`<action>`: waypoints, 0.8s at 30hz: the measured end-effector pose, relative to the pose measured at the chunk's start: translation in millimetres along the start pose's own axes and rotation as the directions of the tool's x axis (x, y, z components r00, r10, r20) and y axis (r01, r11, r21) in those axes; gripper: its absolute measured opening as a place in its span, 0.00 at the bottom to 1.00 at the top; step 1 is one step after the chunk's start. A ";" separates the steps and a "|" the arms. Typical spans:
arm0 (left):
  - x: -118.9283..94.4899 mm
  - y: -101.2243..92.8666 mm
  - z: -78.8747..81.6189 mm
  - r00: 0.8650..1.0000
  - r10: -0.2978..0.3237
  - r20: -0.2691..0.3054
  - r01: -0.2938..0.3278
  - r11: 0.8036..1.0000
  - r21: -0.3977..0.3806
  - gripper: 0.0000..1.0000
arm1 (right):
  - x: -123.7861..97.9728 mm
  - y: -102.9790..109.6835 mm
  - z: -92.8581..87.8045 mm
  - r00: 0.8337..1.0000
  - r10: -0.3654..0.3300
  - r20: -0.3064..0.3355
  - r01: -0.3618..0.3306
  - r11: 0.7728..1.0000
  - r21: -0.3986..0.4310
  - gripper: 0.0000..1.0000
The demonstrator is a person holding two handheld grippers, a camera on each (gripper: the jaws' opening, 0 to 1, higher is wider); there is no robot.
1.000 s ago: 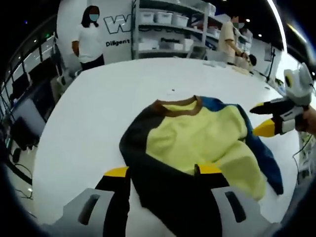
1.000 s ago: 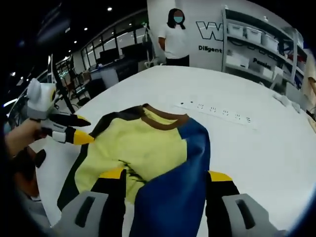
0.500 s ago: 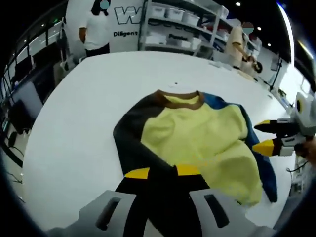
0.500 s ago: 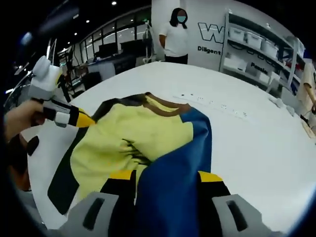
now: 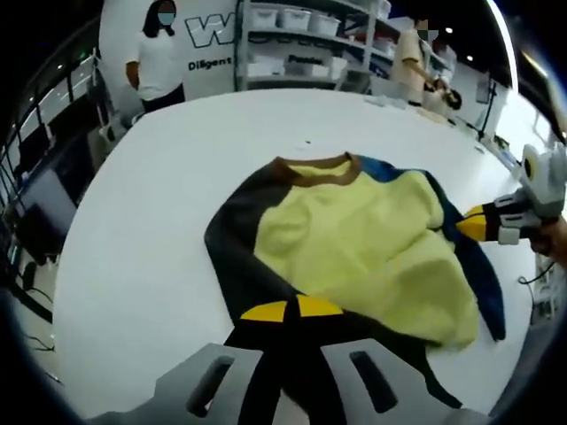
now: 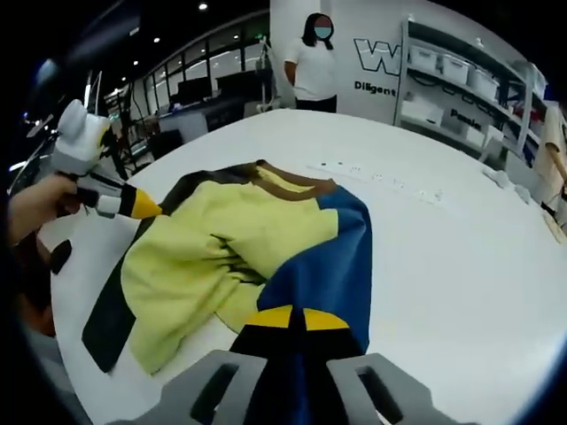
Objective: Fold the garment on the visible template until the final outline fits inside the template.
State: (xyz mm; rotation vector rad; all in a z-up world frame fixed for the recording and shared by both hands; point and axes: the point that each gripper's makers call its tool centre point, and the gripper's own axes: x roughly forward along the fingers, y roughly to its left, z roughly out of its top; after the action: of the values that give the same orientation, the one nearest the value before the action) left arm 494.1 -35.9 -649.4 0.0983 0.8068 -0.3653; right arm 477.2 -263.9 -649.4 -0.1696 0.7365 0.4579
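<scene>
A sweatshirt point(image 5: 354, 239) with a yellow front, brown collar, black sleeve point(image 5: 232, 252) and blue sleeve point(image 5: 483, 274) lies spread on the white table point(image 5: 151, 221). At the bottom of the left gripper view, my left gripper point(image 5: 292, 310) is shut on the black cloth at the near edge. My right gripper point(image 5: 469, 226) comes in from the right, pinching the blue sleeve. In the right gripper view the sweatshirt point(image 6: 230, 239) lies rumpled, my right gripper point(image 6: 297, 319) is shut on the blue sleeve point(image 6: 328, 266), and my left gripper point(image 6: 146, 208), held by a hand, grips the black side.
The table point(image 6: 461, 257) stretches wide and bare beyond the collar, with a row of small marks point(image 6: 376, 177) on it. A person in a white top point(image 6: 314, 66) stands at its far side. Shelves with bins point(image 5: 301, 44) line the back wall.
Both pairs of jaws were apart a second ago and have since closed, the left on the black cloth and the right on the blue sleeve. The yellow front has bunched a little.
</scene>
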 end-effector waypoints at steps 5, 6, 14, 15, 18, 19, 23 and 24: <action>-5.8 10.8 -1.4 1.000 -0.008 -0.011 0.008 1.000 0.009 0.01 | -6.6 -11.9 0.6 1.000 -0.021 -0.014 0.021 1.000 -0.018 0.00; -6.6 12.1 -1.4 1.000 -0.013 -0.011 0.013 1.000 0.006 0.01 | -7.8 -15.1 1.4 1.000 -0.029 -0.011 0.029 0.999 -0.015 0.00; -14.4 28.3 -4.9 0.999 0.003 -0.038 -0.002 0.999 0.034 0.01 | -17.5 -46.1 0.7 0.997 -0.080 -0.014 0.080 0.997 0.016 0.00; -14.7 30.4 -5.7 0.999 0.006 -0.043 -0.004 0.999 0.038 0.01 | -18.0 -49.6 0.3 0.996 -0.088 -0.016 0.088 0.996 0.020 0.00; -14.6 38.2 -9.7 0.998 0.023 -0.062 -0.019 0.998 0.057 0.01 | -19.0 -62.3 -2.6 0.993 -0.114 -0.039 0.114 0.993 0.013 0.00; -14.4 42.3 -11.3 0.997 0.031 -0.072 -0.026 0.997 0.068 0.01 | -19.3 -65.5 -3.2 0.992 -0.121 -0.045 0.122 0.993 0.009 0.00; -14.4 54.1 -11.6 0.995 0.044 -0.090 -0.036 0.995 0.090 0.01 | -19.2 -79.2 -4.5 0.988 -0.146 -0.057 0.146 0.989 -0.009 0.00; -14.7 55.6 -11.9 0.994 0.046 -0.095 -0.036 0.995 0.097 0.01 | -18.8 -82.3 -4.5 0.987 -0.153 -0.059 0.152 0.988 -0.017 0.00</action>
State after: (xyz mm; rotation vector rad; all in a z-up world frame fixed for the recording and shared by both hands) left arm 496.4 22.7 -650.0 0.2225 0.8824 -0.3621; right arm 500.1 -344.9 -640.7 -0.2501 0.7736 0.3126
